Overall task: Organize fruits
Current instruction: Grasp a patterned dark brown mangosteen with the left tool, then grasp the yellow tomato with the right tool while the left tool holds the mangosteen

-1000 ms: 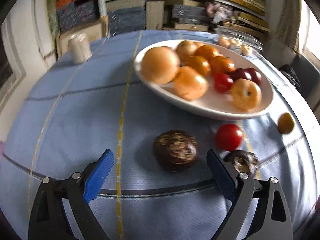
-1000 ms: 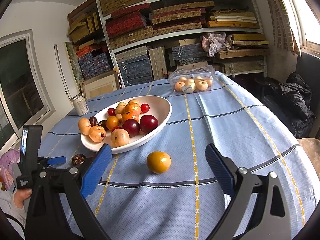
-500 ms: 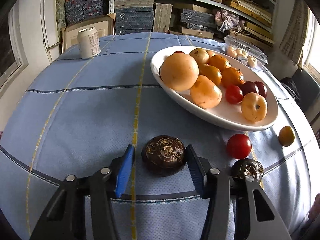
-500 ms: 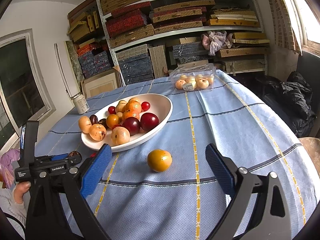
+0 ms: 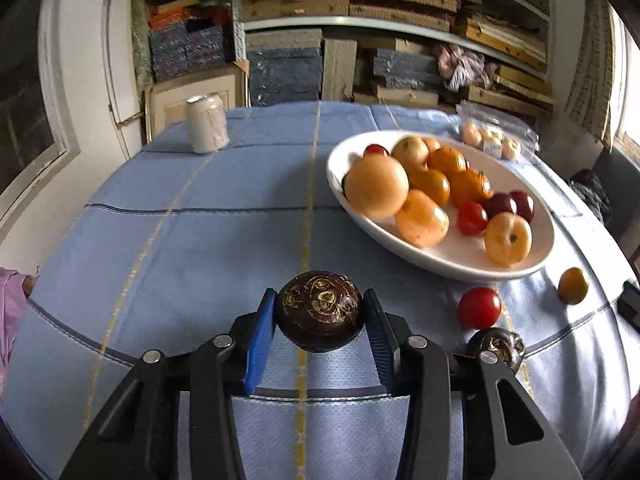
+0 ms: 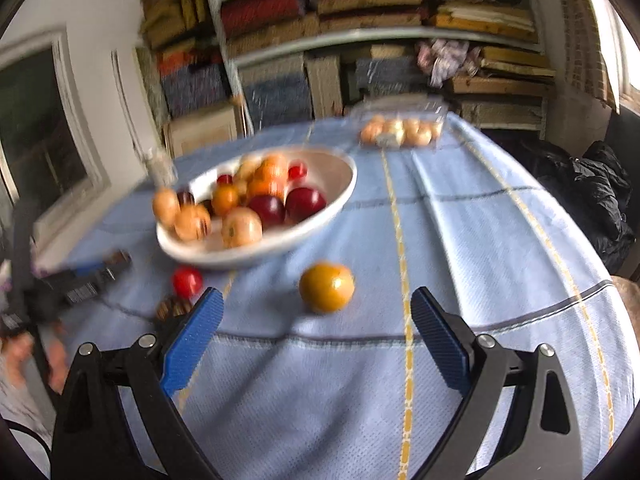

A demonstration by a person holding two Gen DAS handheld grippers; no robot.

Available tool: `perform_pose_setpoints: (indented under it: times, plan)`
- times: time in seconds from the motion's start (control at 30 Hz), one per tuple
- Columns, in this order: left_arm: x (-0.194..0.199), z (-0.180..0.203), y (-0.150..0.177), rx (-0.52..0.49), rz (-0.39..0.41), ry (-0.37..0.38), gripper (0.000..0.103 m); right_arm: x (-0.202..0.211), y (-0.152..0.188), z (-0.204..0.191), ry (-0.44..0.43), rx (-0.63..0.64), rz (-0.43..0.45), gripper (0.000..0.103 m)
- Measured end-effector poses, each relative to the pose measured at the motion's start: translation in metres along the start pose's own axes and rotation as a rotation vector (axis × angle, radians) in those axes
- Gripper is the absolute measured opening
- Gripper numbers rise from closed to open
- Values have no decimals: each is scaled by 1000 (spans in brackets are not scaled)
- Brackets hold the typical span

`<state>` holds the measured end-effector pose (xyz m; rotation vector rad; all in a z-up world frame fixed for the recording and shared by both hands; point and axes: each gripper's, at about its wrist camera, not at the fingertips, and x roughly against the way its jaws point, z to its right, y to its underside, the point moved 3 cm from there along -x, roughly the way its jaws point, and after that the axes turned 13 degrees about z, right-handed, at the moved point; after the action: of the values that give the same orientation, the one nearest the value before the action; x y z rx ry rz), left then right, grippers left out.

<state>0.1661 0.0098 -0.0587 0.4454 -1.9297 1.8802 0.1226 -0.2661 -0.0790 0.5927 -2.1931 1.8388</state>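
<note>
L gripper, wide open a sec ago, is closing onto the dark fruit, pads touching, next: white bowl; R gripper gapes empty near the orange fruit.

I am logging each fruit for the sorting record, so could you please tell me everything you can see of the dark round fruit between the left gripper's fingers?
The dark fruit is a squat, round, brown-black ball with a glossy skin and tan swirling marks on top. It sits between the blue pads of the left gripper, whose jaws are closing and now press its two sides. It looks lifted just clear of the blue tablecloth, nearer the camera than the white bowl.
</note>
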Motion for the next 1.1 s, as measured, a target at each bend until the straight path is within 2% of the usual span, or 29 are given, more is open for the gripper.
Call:
perform_pose_setpoints:
  times: [0.23,0.3,0.53,0.73,0.83,0.9,1.1]
  plan:
    - [-1,3,0,5,-17,22,44,-19,5,8,20,-39,-81,90]
    - [0,6,0,-7,-16,30,44,-26,1,8,29,-46,-80,85]
    - [-1,9,3,-13,-25,38,44,-40,-4,4,33,-19,-91,81]
    - [-4,10,5,-17,-37,37,44,-46,-3,9,17,-54,-115,66]
    - [-5,11,7,-21,-42,36,44,-47,-3,11,9,-66,-122,52]
    - [-4,12,7,-27,-39,35,44,-50,-3,12,1,-78,-131,38]
    - [-2,13,6,-38,-27,26,44,-47,-2,12,-30,-92,-127,38]
